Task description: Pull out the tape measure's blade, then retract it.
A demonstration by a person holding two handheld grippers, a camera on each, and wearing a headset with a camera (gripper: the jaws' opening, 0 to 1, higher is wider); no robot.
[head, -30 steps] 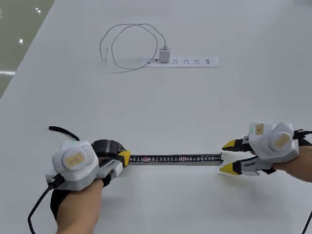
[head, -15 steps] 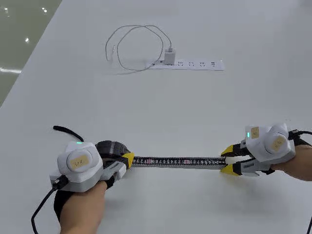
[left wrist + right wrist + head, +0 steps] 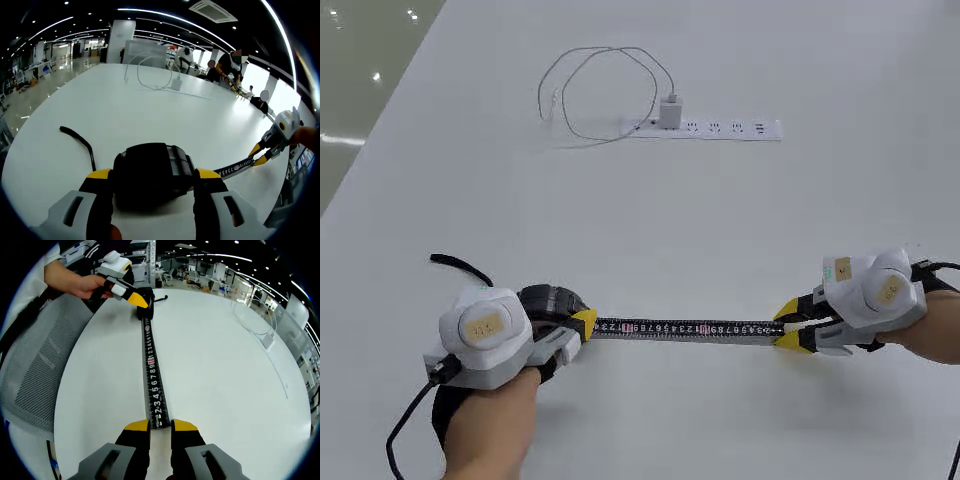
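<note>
Black tape measure (image 3: 548,300) on white table (image 3: 720,230), clamped in left gripper (image 3: 565,318), blade (image 3: 685,329) lying flat, extended, its end pinched between closed jaws of right gripper (image 3: 788,326).

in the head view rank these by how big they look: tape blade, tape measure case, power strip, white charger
1. tape blade: longest, though thin
2. power strip: nearly as long, but farther from the camera, so its rank against the blade is unsure
3. tape measure case
4. white charger
</note>
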